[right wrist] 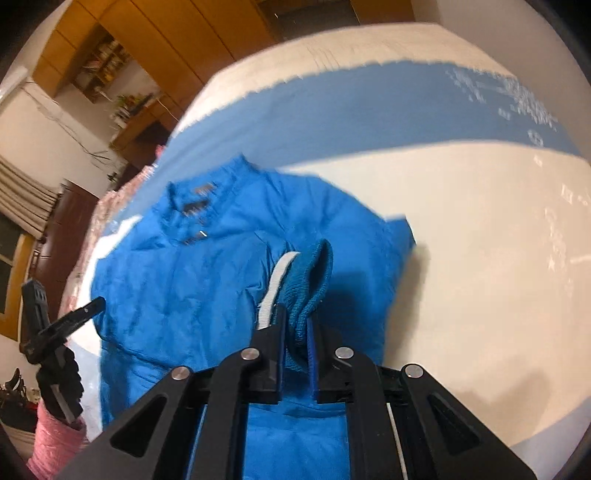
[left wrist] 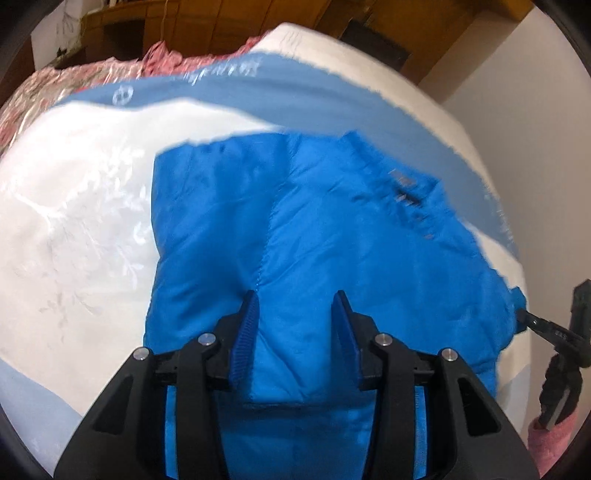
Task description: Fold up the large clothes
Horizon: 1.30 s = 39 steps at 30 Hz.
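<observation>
A bright blue padded jacket (left wrist: 314, 229) lies on a white and blue mattress (left wrist: 74, 192). My left gripper (left wrist: 297, 301) is open, its blue-padded fingers just above the jacket's fabric near a seam. In the right wrist view the jacket (right wrist: 192, 266) lies spread with its collar (right wrist: 207, 192) at the far side. My right gripper (right wrist: 295, 325) is shut on the jacket's blue ribbed cuff (right wrist: 310, 280), which has a white lining strip (right wrist: 275, 280), and holds it above the jacket body. The other gripper shows at the edge of each view, the right one (left wrist: 546, 325) and the left one (right wrist: 62, 325).
The mattress (right wrist: 461, 258) has a blue band (right wrist: 369, 110) along its far side. A pink floral cloth (left wrist: 55, 85) lies at the mattress's far left. Wooden cabinets (left wrist: 221, 22) and shelves (right wrist: 110, 62) stand behind. A white wall (left wrist: 535, 110) runs along the right.
</observation>
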Tool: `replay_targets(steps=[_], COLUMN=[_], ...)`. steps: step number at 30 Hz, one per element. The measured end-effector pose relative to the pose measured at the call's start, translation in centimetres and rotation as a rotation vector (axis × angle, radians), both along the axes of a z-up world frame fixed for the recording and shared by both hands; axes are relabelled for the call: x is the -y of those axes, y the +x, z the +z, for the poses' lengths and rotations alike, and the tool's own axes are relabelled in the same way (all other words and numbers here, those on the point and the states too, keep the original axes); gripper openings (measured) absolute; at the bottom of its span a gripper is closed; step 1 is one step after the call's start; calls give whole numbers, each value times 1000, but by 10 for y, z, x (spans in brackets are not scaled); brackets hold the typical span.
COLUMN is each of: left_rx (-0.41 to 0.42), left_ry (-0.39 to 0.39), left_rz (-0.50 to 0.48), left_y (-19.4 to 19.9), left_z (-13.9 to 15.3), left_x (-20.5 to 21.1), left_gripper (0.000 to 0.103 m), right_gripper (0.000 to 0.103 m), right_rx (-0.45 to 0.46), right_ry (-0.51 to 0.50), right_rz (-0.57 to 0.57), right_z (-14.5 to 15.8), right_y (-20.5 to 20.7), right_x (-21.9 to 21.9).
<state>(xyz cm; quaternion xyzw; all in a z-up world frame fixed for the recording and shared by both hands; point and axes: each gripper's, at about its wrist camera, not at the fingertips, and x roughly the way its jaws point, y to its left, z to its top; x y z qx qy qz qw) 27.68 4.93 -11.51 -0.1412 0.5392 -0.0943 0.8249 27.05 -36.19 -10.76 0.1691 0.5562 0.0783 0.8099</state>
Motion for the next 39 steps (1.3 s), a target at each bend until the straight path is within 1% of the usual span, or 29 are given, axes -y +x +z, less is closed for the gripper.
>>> replay_targets(steps=[2, 3, 5, 6, 8, 9, 10, 12, 14, 17, 19, 21, 22, 24, 25, 27, 28, 29, 30, 31, 33, 35, 37, 39], left_rx=[-15, -13, -16, -19, -8, 12, 37, 67, 73, 65, 36, 3, -14, -19, -18, -22, -27, -26, -17, -2, 28, 39, 32, 17], left_ry=[24, 32, 32, 31, 41, 39, 39, 38, 47, 97, 105, 121, 106, 85, 86, 108, 125, 134, 131, 119, 120, 124, 122, 143], left_rz=[-10, -14, -14, -12, -12, -17, -24, -40, -64, -95, -102, -91, -82, -76, -75, -81, -85, -84, -82, -87, -107, -132, -157, -165], left_y=[2, 2, 2, 2, -1, -2, -4, -2, 3, 15, 23, 32, 36, 41, 43, 45, 45, 43, 39, 32, 16, 1, -12, -16], left_z=[-12, -14, -13, -10, 3, 11, 20, 32, 35, 28, 17, 3, -5, -10, -12, -10, -8, -3, 2, 9, 21, 27, 24, 14], left_x=[1, 1, -1, -2, -3, -2, -1, 8, 21, 41, 50, 50, 48, 44, 44, 46, 48, 49, 50, 51, 53, 58, 64, 68], left_gripper=[40, 40, 40, 40, 40, 40, 40, 40, 40, 40, 40, 40, 40, 40, 40, 40, 40, 40, 40, 40, 40, 40, 40, 40], right_gripper=[9, 10, 10, 11, 16, 18, 18, 18, 18, 18, 18, 18, 13, 8, 7, 6, 7, 7, 12, 13, 13, 13, 14, 14], right_rx=[-41, -51, -43, -36, 8, 35, 59, 96, 95, 64, 43, 3, -12, -31, -37, -45, -47, -39, -18, -3, 38, 50, 41, 18], right_ry=[0, 15, 31, 38, 34, 15, 9, 54, 83, 37, 30, -21, -31, -19, 9, 37, 40, 37, 37, 37, 53, 62, 60, 29], right_rz=[-5, -6, -12, -18, -31, -41, -45, -22, 16, 55, 64, 47, 43, 33, 22, 9, 6, 7, 13, 19, 49, 81, 122, 132], right_z=[-17, -25, -26, -23, -3, 8, 19, 35, 40, 28, 18, 0, -9, -23, -29, -32, -29, -25, -16, -9, 8, 16, 16, 6], right_y=[0, 0, -2, -4, -10, -13, -14, -11, -3, 11, 18, 26, 30, 35, 37, 39, 38, 36, 30, 27, 12, 3, -7, -8], right_x=[2, 2, 4, 6, 11, 12, 12, 7, -6, -30, -39, -41, -42, -39, -35, -31, -30, -31, -31, -33, -38, -45, -55, -63])
